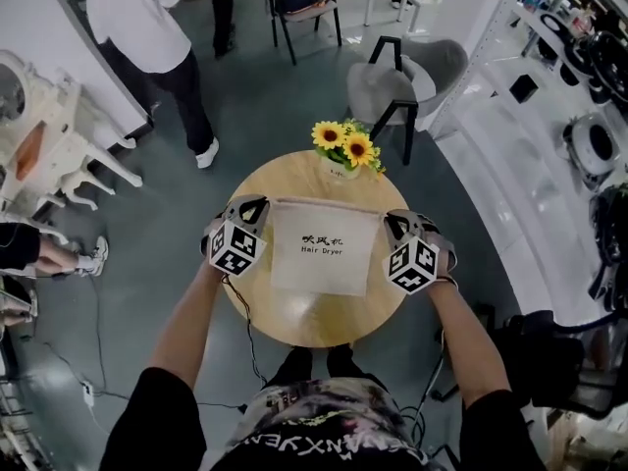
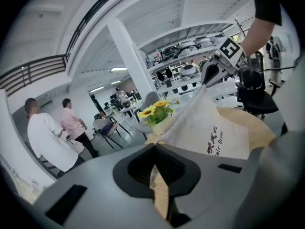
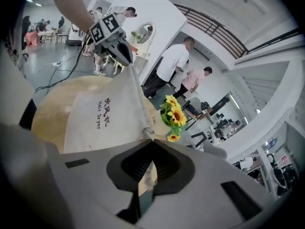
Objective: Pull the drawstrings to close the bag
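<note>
While the head view lays the cream bag (image 1: 324,248) over the middle of the round wooden table (image 1: 314,327), with the left tongs (image 1: 255,206) at its 10 o'clock corner and the right tongs (image 1: 396,220) at its 2 o'clock corner, only the gripper views show the grips. The left tongs are clenched on the flat left drawstring (image 2: 160,194), and the right tongs on the knotted right drawstring (image 3: 143,173). Those views also show the bag's top hem stretched taut between the tongs, above the table. Sunflowers (image 1: 345,147) stand at the table's 12 o'clock edge.
</note>
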`<action>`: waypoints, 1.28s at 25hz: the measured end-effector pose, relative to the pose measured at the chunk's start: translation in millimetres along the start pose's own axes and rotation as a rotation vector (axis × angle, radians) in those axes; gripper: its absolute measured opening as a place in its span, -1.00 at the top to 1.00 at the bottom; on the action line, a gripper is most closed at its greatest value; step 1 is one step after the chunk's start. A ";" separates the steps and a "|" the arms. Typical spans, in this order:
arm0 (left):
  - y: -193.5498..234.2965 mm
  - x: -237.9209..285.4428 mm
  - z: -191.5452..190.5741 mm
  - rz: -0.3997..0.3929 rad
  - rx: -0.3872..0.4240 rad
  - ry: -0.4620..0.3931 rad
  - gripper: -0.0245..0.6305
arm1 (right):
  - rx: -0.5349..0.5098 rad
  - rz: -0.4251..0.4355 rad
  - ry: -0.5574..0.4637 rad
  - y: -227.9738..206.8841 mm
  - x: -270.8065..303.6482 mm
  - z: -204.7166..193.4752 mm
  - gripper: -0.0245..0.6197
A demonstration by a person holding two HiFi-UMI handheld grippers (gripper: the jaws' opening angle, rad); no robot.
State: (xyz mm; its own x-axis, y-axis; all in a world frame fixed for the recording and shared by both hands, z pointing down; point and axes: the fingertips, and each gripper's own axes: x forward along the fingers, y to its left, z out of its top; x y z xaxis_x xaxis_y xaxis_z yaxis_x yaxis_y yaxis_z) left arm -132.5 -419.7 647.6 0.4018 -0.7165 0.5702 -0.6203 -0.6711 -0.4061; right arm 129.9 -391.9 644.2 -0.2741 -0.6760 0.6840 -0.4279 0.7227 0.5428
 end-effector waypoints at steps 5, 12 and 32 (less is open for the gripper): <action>36.7 -33.5 47.0 0.086 0.002 -0.100 0.87 | 0.009 -0.097 -0.080 -40.6 -35.2 37.2 0.92; 83.2 -73.8 100.8 0.167 0.021 -0.189 0.87 | -0.017 -0.220 -0.165 -92.8 -84.1 88.2 0.92; 148.1 -149.9 197.7 0.288 0.104 -0.286 0.87 | -0.086 -0.405 -0.262 -173.4 -178.1 160.7 0.92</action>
State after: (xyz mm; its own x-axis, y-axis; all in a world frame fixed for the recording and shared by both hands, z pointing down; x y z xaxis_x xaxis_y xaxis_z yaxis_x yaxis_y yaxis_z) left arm -151.4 -449.4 360.8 0.4023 -0.8917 0.2075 -0.6692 -0.4411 -0.5980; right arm 114.5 -420.0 350.0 -0.3127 -0.9107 0.2698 -0.4750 0.3959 0.7859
